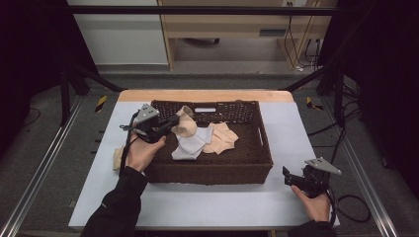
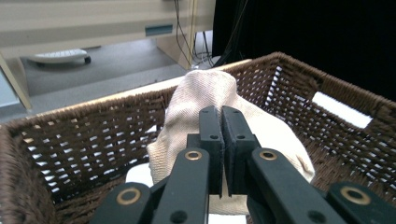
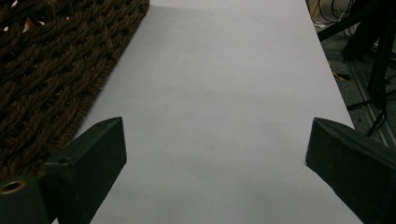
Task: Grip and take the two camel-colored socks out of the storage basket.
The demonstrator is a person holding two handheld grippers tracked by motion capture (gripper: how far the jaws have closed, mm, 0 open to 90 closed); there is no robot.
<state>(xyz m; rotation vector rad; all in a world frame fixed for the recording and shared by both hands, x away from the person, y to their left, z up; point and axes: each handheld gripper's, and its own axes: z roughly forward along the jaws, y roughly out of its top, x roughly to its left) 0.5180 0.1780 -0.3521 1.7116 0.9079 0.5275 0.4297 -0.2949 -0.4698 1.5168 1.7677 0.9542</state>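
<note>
A dark brown wicker basket [image 1: 257,158] stands in the middle of the white table. Over its left side my left gripper [image 1: 173,122] is shut on a beige cloth [image 1: 185,123], which hangs lifted above the basket floor. In the left gripper view the jaws are pressed together on the beige cloth [image 2: 201,100], with the basket's far wall [image 2: 93,126] behind. A white cloth [image 1: 190,145] and a peach cloth [image 1: 222,138] lie inside the basket. My right gripper [image 1: 289,175] rests low on the table, right of the basket, its jaws wide apart over bare table [image 3: 215,93].
Another beige cloth [image 1: 117,158] lies on the table just left of the basket, partly behind my left hand. The basket's right wall [image 3: 42,79] runs close along the right gripper's left jaw. Black frame bars and cables flank the table.
</note>
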